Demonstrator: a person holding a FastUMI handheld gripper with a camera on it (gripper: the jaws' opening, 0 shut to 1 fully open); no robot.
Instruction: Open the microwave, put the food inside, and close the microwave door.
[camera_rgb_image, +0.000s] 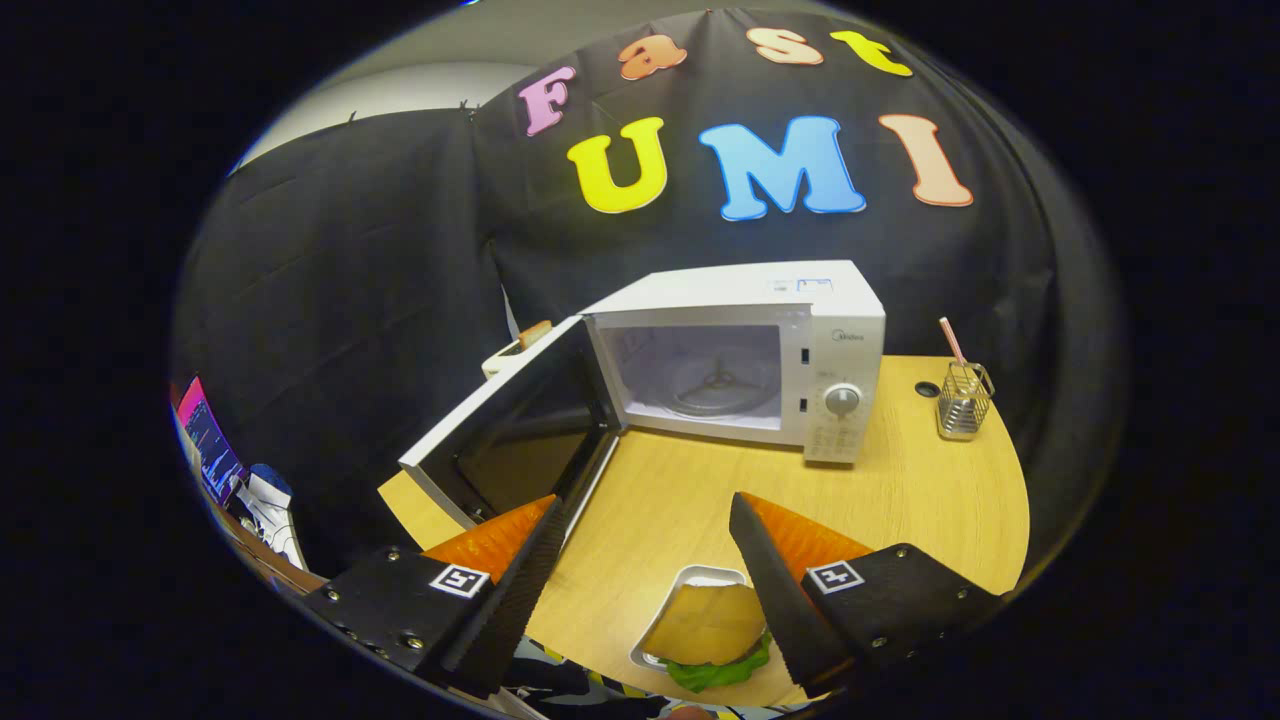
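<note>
Between the wide-open fingers of the gripper, a burger sits in its tray, ungripped. Beyond stands the microwave, door open.

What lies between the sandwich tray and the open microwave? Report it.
In the gripper view, only bare wooden tabletop lies between the white tray holding the sandwich, which sits between the open tongs, and the white microwave.

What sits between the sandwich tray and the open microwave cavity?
Nothing visible: bare table lies between the sandwich tray, sitting between the gripper's open fingers, and the microwave, whose door swings left, off the path.
</note>
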